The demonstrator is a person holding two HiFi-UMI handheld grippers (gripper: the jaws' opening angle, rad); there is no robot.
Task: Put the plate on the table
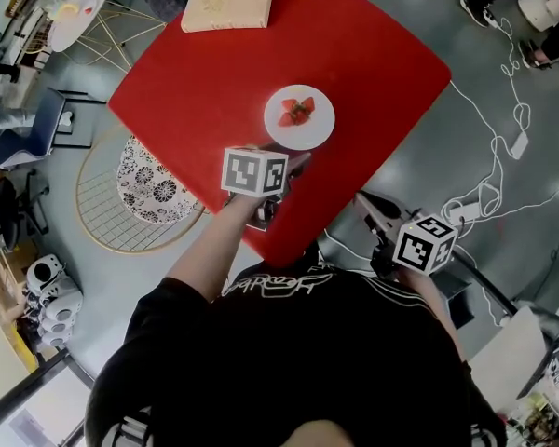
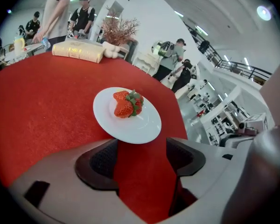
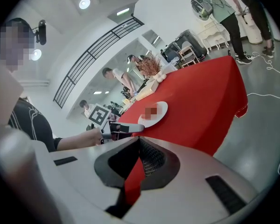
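The white plate (image 1: 319, 130) with strawberries (image 1: 297, 111) rests on the red table (image 1: 214, 82), near its 6 o'clock edge. The left gripper (image 2: 141, 160) sits at the plate's 6 o'clock, jaws spread over bare cloth. The right gripper (image 3: 139, 139), at the plate's 4 o'clock and off the table, has its jaw tips pressed together.

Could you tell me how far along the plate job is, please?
Done: the plate with strawberries sits flat on the red table. In hand: nothing; the left gripper is open short of its rim, the right gripper shut, off the table. Left: apparently only backing away.
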